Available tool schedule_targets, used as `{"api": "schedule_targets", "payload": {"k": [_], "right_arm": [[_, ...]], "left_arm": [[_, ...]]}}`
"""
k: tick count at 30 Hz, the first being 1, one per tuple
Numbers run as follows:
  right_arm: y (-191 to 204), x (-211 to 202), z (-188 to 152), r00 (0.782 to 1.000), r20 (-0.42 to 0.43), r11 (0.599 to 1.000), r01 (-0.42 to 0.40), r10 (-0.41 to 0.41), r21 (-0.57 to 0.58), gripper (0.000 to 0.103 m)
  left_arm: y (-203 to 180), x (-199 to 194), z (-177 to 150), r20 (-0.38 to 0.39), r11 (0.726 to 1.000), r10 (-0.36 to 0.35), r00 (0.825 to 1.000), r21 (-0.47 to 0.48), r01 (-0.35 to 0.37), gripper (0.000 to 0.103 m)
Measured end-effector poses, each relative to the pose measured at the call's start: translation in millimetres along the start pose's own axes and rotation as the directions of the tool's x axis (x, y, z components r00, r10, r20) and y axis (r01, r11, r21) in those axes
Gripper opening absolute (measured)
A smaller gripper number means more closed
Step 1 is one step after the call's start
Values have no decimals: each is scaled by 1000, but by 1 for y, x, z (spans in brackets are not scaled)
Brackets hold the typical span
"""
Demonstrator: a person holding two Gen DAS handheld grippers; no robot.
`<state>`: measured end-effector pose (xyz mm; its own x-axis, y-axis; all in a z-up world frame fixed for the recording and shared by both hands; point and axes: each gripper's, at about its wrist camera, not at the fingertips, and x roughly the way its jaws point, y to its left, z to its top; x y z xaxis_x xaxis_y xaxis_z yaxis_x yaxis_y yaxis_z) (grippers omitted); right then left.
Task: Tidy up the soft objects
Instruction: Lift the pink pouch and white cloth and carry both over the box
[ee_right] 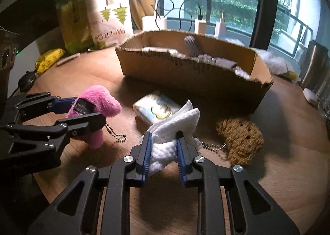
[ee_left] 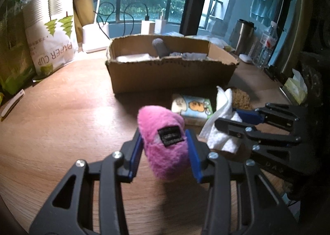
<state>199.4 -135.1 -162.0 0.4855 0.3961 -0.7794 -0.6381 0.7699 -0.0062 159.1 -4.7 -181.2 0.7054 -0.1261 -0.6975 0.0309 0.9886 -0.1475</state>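
My left gripper (ee_left: 165,142) is shut on a pink plush toy (ee_left: 163,131) with a black label, held just above the wooden table; from the right wrist view the same pink plush (ee_right: 97,98) sits in the left gripper (ee_right: 90,109) with a bead chain dangling. My right gripper (ee_right: 164,142) is shut on a white cloth (ee_right: 175,123), seen at the right in the left wrist view as the white cloth (ee_left: 220,127) in the right gripper (ee_left: 237,119). A brown plush (ee_right: 241,138) lies on the table to the right. The cardboard box (ee_right: 185,70) behind holds grey and white soft items.
A tissue pack (ee_right: 156,109) with a cartoon print lies in front of the box. A paper cup bag (ee_left: 53,28), green packs, a lamp base (ee_left: 94,37) and chargers stand at the back. A steel tumbler (ee_left: 243,34) and a water bottle (ee_left: 266,43) stand at the right.
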Motion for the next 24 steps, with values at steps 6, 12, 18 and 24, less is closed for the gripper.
{"api": "schedule_targets", "payload": {"k": [6,12,18,24], "right_arm": [[-3,-20,11,999,53,1000,5,-5,1,24],[-9,-35,21,995,101,1000,5,-6,9,24],[-16,-45,33,990,137,1000,10,-11,11,24],[-21,-52,45,986,168,1000,9,-10,9,25]], "left_arm": [[-1,-14,12,40,1000,4,999,6,-5,42],[-2,-23,24,65,1000,4,998,9,-5,42],[-4,-31,37,93,1000,10,996,14,-11,42],[-3,-37,50,122,1000,17,992,16,-19,42]]}}
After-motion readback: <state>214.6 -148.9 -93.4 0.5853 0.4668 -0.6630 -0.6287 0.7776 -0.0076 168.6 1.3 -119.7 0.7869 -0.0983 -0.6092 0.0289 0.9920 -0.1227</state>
